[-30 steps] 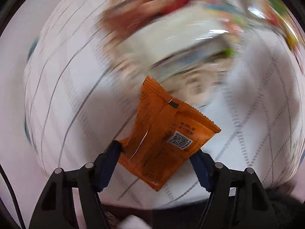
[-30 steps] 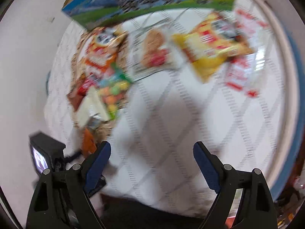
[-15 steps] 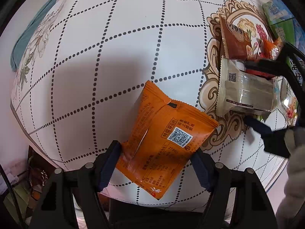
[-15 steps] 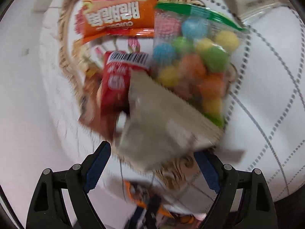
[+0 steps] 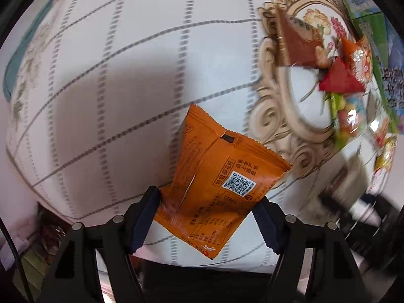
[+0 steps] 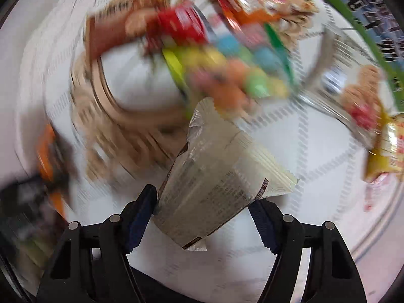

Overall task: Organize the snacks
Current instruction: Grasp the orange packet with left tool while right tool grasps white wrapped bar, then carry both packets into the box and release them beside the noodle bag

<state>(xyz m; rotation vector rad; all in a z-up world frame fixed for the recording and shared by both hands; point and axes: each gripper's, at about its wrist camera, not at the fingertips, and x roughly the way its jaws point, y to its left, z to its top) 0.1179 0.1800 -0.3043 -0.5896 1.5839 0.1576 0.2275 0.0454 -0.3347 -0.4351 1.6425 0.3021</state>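
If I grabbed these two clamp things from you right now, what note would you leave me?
Left gripper: clamped on the orange packet, held above the patterned tablecloth.
Right gripper: jaws closing on the pale grey packet, which sits between the pads.
Other snacks, including a bag of coloured candy balls and a brown packet, lie around the ornate medallion print.
Done: two packets picked up.
Left: place both, then sort the rest.

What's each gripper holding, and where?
Left gripper: orange foil snack packet, by its lower side edges. Right gripper, closing: beige foil packet, lower sides.
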